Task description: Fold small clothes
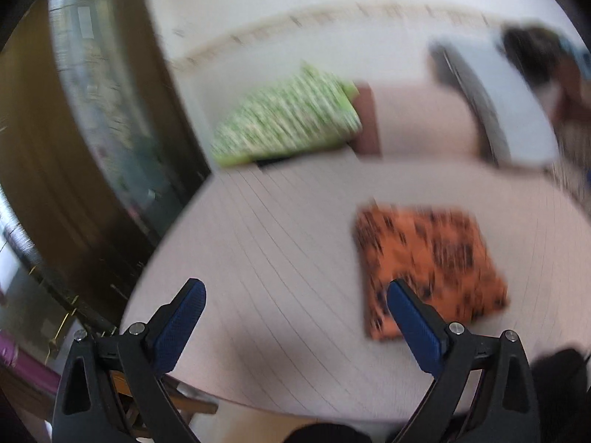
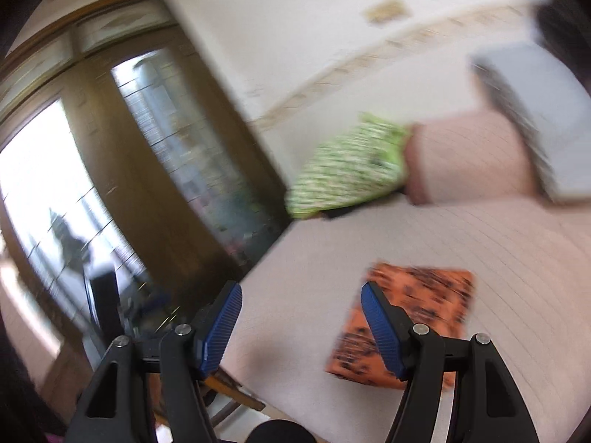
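Fingers of left gripper (image 1: 295,288) and right gripper (image 2: 301,291) stand wide, empty, above folded orange cloth (image 1: 432,258).

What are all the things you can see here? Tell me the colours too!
folded cloth: one, orange with black marks, flat on the table, near side.
table: one, pale pink with thin lines.
green cloth: one, green and white pattern, heaped at the table's far edge.
pink block: one, beyond the table, beside the green cloth; too blurred to name.
door: brown wood with glass, on the left.
wall: white with a patterned strip.
left tool: black with blue pads, open, empty.
right tool: same, open, empty.
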Motion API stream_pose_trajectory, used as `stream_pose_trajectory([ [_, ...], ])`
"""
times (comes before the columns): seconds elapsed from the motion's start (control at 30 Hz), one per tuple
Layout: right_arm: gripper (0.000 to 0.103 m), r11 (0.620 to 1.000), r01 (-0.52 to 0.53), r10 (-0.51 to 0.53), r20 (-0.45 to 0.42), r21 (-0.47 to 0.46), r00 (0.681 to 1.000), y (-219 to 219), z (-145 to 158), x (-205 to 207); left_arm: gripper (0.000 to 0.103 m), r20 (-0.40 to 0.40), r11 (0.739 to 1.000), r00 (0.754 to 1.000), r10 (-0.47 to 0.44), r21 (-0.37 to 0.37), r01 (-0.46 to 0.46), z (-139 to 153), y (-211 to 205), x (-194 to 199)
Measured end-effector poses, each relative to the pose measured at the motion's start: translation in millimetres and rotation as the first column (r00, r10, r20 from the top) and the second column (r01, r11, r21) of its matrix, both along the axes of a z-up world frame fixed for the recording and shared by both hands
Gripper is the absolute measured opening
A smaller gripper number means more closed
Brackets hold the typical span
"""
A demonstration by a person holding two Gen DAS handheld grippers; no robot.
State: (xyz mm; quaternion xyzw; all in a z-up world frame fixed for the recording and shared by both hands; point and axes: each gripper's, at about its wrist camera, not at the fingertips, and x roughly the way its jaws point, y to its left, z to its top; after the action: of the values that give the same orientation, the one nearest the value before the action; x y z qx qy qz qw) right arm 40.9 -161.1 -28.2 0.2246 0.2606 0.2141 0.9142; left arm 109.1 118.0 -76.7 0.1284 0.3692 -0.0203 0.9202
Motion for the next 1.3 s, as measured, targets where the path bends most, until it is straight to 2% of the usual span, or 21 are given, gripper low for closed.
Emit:
stream_pose_trajectory([
  [0.07,0.071,0.996,0.078,-0.074,-0.07,0.052,0.995,-34.2,-23.4,3.8,0.098,-0.056,0.999,0.998,-0.03,0.035,0.032,-30.2,-19.8,5.5],
  [0.13,0.071,0.984,0.143,-0.126,-0.149,0.111,0.981,-67.0,-50.5,6.4,0.098,-0.092,0.997,0.993,-0.076,0.02,0.078,-54.6,-41.6,9.1],
  [0.2,0.071,0.969,0.185,-0.148,-0.215,0.162,0.965,-90.2,-76.9,9.0,0.098,-0.106,0.993,0.988,-0.112,0.017,0.114,-77.1,-66.7,12.8],
  [0.3,0.071,0.952,0.231,-0.166,-0.298,0.2,0.94,-109.6,-112.5,15.1,0.098,-0.103,0.987,0.984,-0.147,0.051,0.153,-101.3,-101.0,12.6],
  [0.43,0.071,0.939,0.26,-0.158,-0.388,0.226,0.908,-119.2,-160.4,21.4,0.098,-0.099,0.979,0.978,-0.185,0.063,0.192,-119.1,-131.9,13.2],
  [0.6,0.071,0.933,0.268,-0.151,-0.414,0.241,0.898,-124.8,-187.3,23.4,0.098,-0.095,0.98,0.981,-0.169,0.087,0.177,-123.9,-148.3,18.5],
  [0.73,0.071,0.944,0.257,-0.157,-0.402,0.208,0.902,-120.4,-190.2,26.3,0.098,-0.084,0.988,0.99,-0.115,0.092,0.122,-122.3,-142.1,22.4],
  [0.83,0.071,0.959,0.236,-0.162,-0.375,0.159,0.913,-107.6,-182.6,26.5,0.098,-0.047,0.994,0.997,-0.056,0.093,0.06,-110.5,-128.7,22.2],
  [0.97,0.071,0.974,0.226,-0.227,-0.283,-0.037,0.932,-71.6,-154.4,23.2,0.098,0.029,0.998,0.999,0.018,0.064,-0.02,-78.5,-102.7,16.7],
  [1.1,0.071,0.952,0.222,-0.257,-0.157,-0.211,0.953,-30.0,-122.3,11.2,0.098,0.079,0.996,0.994,0.08,0.019,-0.082,-47.7,-77.1,10.7],
  [1.3,0.071,0.919,0.237,-0.266,-0.054,-0.314,0.962,10.6,-93.0,-4.5,0.098,0.145,0.989,0.979,0.143,-0.045,-0.138,-11.9,-41.8,-3.9],
])
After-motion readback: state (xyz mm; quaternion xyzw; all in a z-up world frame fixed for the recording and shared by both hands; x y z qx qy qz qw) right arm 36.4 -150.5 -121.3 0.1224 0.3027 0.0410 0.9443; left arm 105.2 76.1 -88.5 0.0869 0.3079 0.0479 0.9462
